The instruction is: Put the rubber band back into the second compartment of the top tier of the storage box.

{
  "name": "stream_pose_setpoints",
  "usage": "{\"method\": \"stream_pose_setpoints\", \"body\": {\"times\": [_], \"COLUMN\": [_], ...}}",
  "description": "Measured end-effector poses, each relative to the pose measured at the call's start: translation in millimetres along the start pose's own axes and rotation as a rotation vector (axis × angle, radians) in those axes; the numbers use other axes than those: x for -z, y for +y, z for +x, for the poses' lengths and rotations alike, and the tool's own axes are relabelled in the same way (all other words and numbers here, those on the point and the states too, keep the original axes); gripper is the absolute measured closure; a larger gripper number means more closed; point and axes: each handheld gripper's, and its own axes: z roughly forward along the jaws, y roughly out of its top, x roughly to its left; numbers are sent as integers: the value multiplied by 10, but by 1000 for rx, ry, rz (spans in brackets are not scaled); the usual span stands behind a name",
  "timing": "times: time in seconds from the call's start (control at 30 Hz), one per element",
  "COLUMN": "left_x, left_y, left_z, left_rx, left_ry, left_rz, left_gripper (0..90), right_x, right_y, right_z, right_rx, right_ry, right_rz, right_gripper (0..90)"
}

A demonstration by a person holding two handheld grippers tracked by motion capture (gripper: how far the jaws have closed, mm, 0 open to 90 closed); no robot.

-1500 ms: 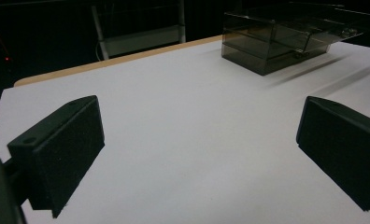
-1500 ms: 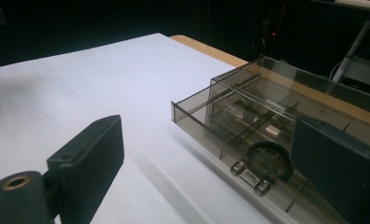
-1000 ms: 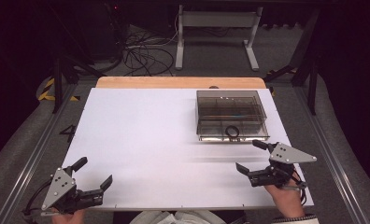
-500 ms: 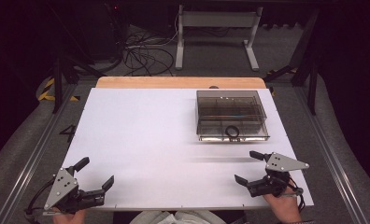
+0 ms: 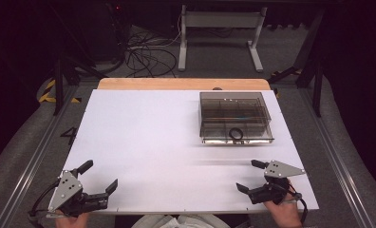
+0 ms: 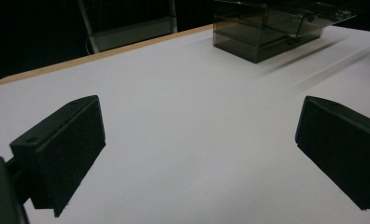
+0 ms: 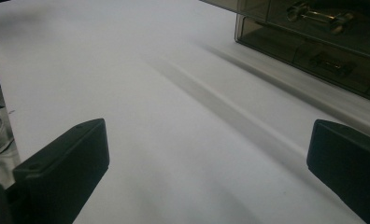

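Right gripper (image 5: 250, 176) has drawn back toward the table (image 5: 143, 142) edge; both grippers wide open, empty — reaching the compartment box (image 5: 235, 118) comes next, left gripper (image 5: 99, 175) idle.

Place: a lab test bay.
Signs: dark curtained surround; cable tangle (image 5: 148, 54) on the floor at 11 o'clock; metal stand (image 5: 219, 28) at 12 o'clock; hazard tape (image 5: 48, 90) at 10 o'clock.

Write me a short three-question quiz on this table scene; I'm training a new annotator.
1. True or false: the right gripper holds the ring.
2. The box lies nearer which gripper? A) left B) right
3. How do the jaws of the left gripper stand?

Key: 1 false, the ring sits in the box. 2 B. 3 Wide apart, with nothing between them.
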Motion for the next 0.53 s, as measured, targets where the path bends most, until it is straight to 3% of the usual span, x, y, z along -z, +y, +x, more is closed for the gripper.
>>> {"method": "stream_pose_setpoints", "body": {"times": [0.23,0.4,0.53], "left_x": [10,3,-3], "left_y": [-5,-11,-12], "left_z": [10,21,15], "left_rx": [13,28,15], "left_ry": [6,3,16], "left_rz": [-6,-6,-4], "left_gripper": [25,25,25], "right_x": [-53,-39,-13], "right_y": [65,68,69], "right_z": [60,42,26], "right_rx": [45,28,19], "right_ry": [-1,-6,-21], "right_rz": [-7,-12,-26], "right_gripper": [0,0,0]}}
